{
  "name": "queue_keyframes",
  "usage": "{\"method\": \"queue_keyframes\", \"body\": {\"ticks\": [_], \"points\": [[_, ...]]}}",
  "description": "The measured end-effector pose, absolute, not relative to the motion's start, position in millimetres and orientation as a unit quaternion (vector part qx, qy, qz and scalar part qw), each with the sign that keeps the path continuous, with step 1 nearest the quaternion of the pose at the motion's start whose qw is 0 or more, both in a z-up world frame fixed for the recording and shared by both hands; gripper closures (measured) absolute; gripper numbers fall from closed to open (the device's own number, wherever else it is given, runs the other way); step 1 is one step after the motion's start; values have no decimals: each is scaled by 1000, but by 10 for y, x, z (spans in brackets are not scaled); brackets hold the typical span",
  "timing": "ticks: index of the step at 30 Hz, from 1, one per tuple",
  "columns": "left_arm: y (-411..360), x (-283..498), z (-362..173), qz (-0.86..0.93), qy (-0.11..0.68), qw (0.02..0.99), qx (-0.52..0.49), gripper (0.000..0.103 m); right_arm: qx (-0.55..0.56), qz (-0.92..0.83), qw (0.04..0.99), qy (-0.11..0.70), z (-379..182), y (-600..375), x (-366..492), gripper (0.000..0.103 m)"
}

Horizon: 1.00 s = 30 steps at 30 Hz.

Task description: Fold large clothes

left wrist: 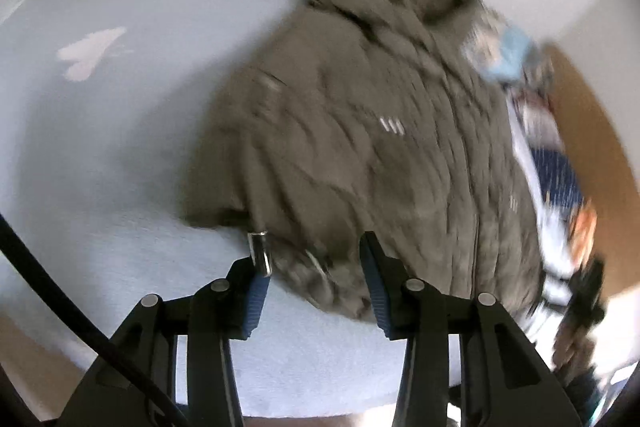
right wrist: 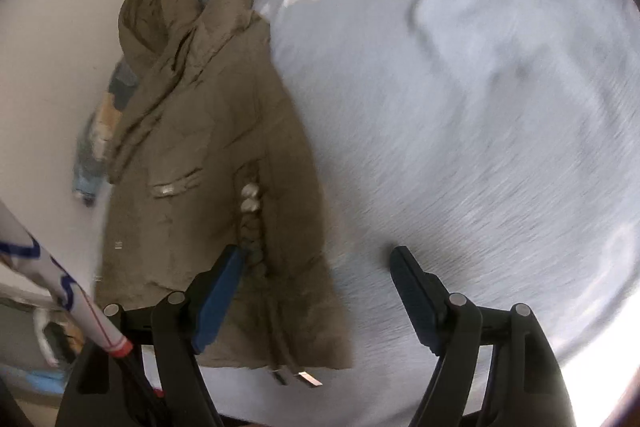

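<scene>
Olive padded jacket point(left wrist: 360, 131) on pale blue bedspread point(left wrist: 120, 147), no legible writing, left gripper point(left wrist: 312, 259) spread over hem, right gripper point(right wrist: 316, 267) spread wide, right view alone shows hood.

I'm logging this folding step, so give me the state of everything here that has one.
Olive jacket: lying on the bed, folded lengthwise, hood end crumpled.
Left gripper: jaws apart, hem corner between them, not pinched.
Right gripper: jaws wide, holding nothing, at the jacket's edge.
Light blue bedsheet: spread out, slightly wrinkled.

Matt crinkled cloth jacket point(left wrist: 360, 115), fleecy blanket point(left wrist: 120, 147)
</scene>
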<state>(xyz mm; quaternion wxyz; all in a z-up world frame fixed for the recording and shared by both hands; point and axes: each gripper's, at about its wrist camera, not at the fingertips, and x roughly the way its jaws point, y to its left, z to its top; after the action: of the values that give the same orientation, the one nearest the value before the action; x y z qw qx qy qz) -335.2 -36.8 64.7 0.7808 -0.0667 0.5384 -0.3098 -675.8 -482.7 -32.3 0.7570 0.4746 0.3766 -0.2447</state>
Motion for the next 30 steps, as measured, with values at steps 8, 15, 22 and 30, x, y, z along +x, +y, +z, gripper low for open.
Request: {"method": "queue_keyframes", "body": {"ticks": [8,15,22,30], "points": [[-241,-2924,354,-280,572,755,-159,41,459,-218,771,384,-355,-4649,-6633,79],[-282,-3027,369,-281,562,770,-111,77,334,-286,797,415,-146,-4454,-6474,84],[-321,-3191,461,-295,548,780,-59,74,318,-333,785,415,-83,-4569,-6607,84],[9,-3043,749,-205,503,837,-71,43,374,-344,769,387,-28,-4662,-6772,42]]}}
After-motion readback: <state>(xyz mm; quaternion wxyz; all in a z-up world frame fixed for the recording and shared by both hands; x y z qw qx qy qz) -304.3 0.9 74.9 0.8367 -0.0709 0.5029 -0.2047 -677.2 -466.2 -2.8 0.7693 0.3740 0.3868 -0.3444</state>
